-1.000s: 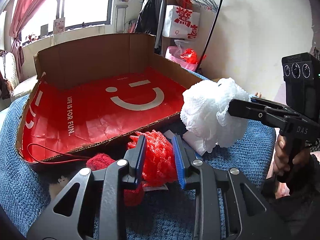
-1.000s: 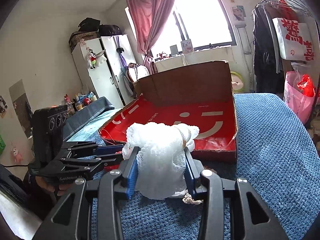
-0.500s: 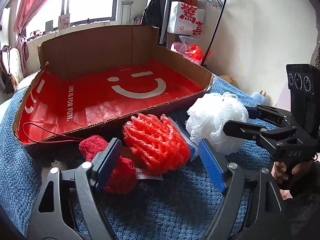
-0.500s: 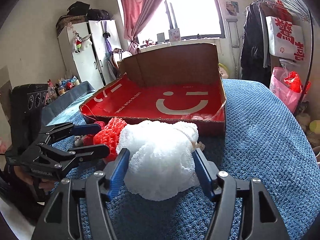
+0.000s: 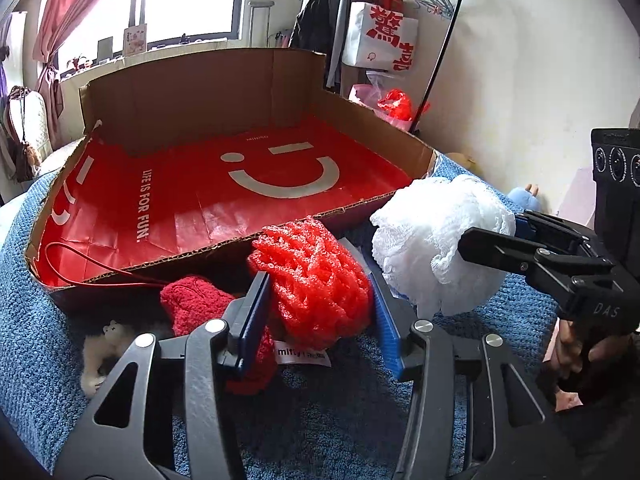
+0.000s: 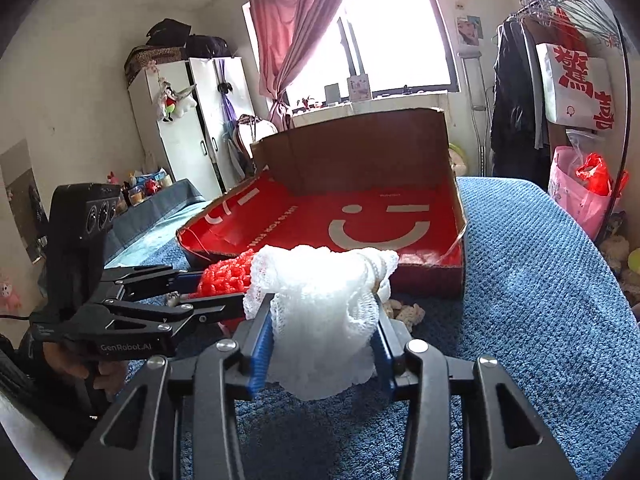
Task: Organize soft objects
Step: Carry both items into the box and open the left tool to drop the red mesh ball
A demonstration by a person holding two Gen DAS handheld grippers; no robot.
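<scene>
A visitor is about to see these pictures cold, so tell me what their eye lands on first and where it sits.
First comes the big cardboard box lined in red with a white smiley, lying open on the blue blanket. In front of it, the left gripper is closing around a red mesh puff, and the right gripper is closing around a white mesh puff. A red knitted piece lies left of the red puff.
</scene>
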